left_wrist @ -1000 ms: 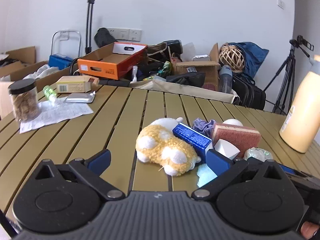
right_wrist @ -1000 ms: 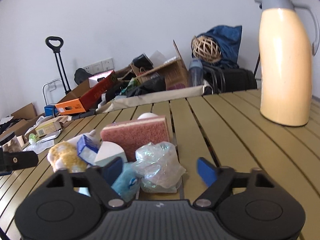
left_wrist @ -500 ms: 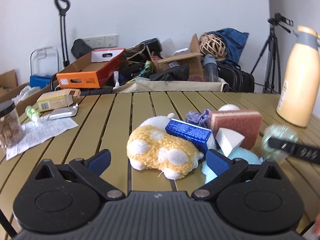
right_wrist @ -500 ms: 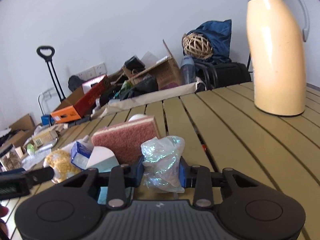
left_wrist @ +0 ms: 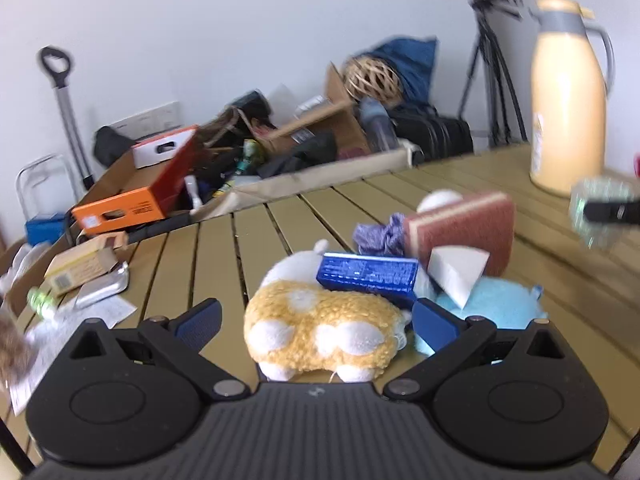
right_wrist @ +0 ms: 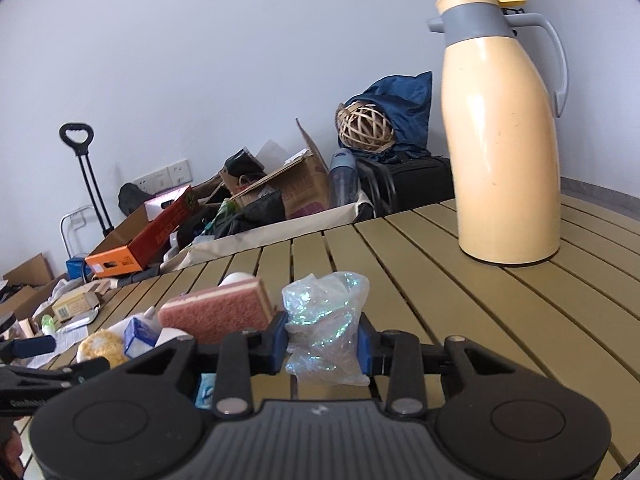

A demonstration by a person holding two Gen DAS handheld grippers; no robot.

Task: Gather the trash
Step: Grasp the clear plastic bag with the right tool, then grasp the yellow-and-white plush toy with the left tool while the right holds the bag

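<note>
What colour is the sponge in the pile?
The sponge has a pinkish-red scrub face on a tan layer, clearest in the right wrist view.

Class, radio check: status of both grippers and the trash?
Right gripper shut on crumpled plastic wrap, off the table. Left gripper open around yellow plush. Nothing blocking.

At the right edge of the left wrist view the clear bag (left_wrist: 600, 216) is a blur, partly covered by a dark finger (left_wrist: 612, 213). At its lower left, a jar (left_wrist: 14, 346) is smeared and cut off. The blue plush (left_wrist: 496, 304) sits half hidden behind the white wedge (left_wrist: 460, 272). In the right wrist view, lower left, the box (right_wrist: 138, 336) print is too small to read.
</note>
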